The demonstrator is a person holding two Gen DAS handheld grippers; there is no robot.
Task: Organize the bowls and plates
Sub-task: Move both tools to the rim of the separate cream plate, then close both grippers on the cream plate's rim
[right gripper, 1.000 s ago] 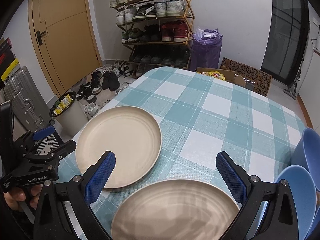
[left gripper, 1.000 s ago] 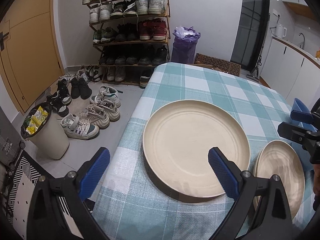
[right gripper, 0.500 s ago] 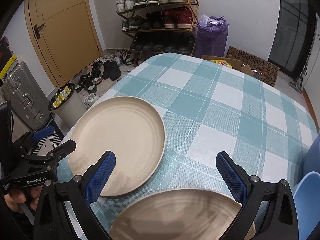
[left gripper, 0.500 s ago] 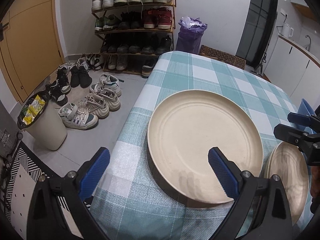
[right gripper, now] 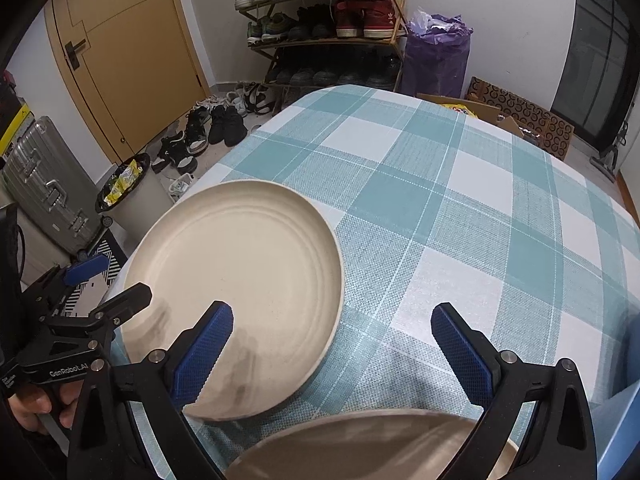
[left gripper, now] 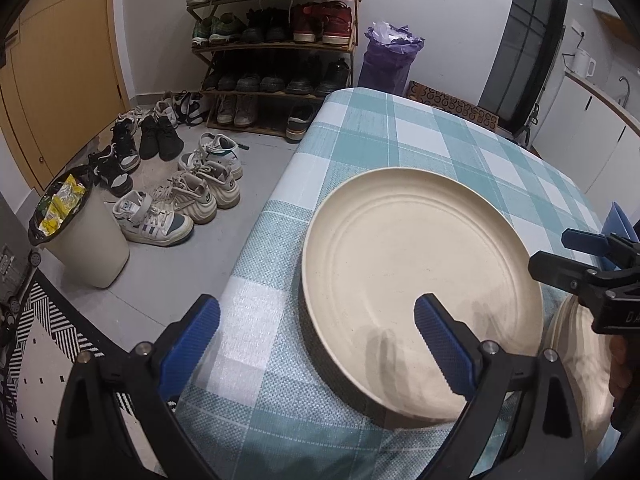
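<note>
- Crowding the floor past the table's left edge are loose sneakers [left gripper: 188, 204], a white waste bin [left gripper: 80, 232] stuffed with yellow wrappers, and a tall shoe rack [left gripper: 276, 36] against the white wall.
- Standing beside the rack is a purple bag [left gripper: 390, 60]; a patterned cardboard box [right gripper: 524, 120] is lying behind the table, and a ribbed silver suitcase [right gripper: 48, 184] is waiting by the tan door [right gripper: 132, 48].
- Resting on the checked tablecloth [right gripper: 440, 208] near its left edge is a large cream plate [left gripper: 420, 292], round, matte, with faint concentric rings and a raised rim.
- Sitting just beside it, nearer the person, is a second beige plate [right gripper: 360, 448], partly hidden by the right gripper's frame.
- Peeking in at the right edge is a blue bowl [right gripper: 620, 428], mostly cut off.
- Hovering over the cream plate's near-left rim, the left gripper [left gripper: 316, 340] is spread wide, gripping nothing; its right finger is hanging above the plate, its left one beyond the plate's rim.
- Hanging above the gap between both plates, the right gripper [right gripper: 332, 348] is equally spread and empty, blue textured pads [right gripper: 204, 352] facing inward.
- Covering the table is a woven teal-and-white cloth.
</note>
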